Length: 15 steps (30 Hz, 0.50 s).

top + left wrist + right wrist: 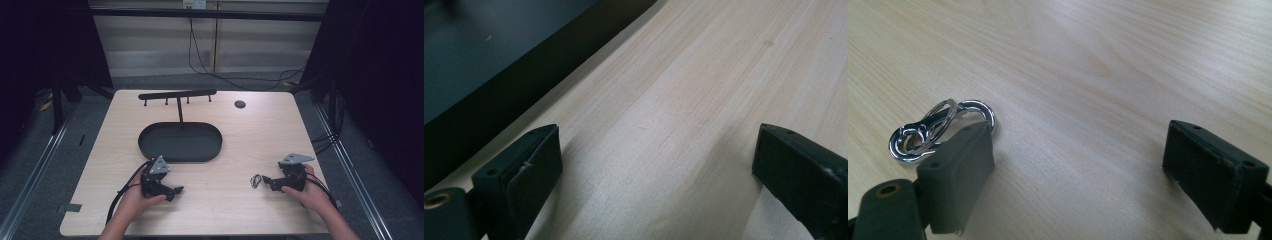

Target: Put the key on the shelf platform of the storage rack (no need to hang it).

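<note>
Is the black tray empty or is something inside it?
Empty. The high view shows the black oval tray with a bare dark floor; the silver key ring lies outside on the table.

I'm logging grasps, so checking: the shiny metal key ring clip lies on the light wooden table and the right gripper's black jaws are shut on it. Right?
Not quite. The shiny metal key ring clip does lie on the light wooden table, but the right gripper is open; its jaws stand wide apart, with the clip just outside one of them. The right gripper view shows it.
</note>
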{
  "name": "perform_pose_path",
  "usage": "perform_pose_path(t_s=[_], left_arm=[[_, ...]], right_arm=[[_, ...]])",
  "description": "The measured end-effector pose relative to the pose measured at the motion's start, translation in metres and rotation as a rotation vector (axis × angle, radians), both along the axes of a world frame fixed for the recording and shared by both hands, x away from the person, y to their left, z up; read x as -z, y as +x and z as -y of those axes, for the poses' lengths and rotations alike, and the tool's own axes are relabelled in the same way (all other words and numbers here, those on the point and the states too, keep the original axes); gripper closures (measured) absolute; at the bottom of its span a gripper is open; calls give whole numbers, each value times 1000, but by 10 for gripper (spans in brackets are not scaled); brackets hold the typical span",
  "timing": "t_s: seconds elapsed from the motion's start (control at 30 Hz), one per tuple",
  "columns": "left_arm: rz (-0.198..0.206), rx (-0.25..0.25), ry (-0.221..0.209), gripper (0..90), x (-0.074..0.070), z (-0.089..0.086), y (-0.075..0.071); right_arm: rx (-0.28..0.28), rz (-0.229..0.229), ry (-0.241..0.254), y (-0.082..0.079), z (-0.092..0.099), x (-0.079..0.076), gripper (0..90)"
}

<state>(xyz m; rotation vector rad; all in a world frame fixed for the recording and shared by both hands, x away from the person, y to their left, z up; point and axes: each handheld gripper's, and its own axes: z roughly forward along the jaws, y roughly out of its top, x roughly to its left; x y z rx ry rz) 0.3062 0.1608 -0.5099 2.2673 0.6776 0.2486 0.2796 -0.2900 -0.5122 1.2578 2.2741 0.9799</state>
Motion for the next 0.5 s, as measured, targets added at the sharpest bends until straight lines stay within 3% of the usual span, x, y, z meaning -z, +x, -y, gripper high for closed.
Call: perform_pose_path(t_s=[0.17,0.33,0.43,0.5], left_arm=[[0,0,0,54,0,0,0],[0,1,0,54,0,0,0],[0,1,0,54,0,0,0],[0,1,-1,54,0,0,0]], right_arm=[[-3,-1,-2,0,0,-1,136],[-21,-36,-24,0,-3,-5,182],[-48,-68,-57,1,-5,-12,206],[-80,-125,-75,4,-8,-20,225]])
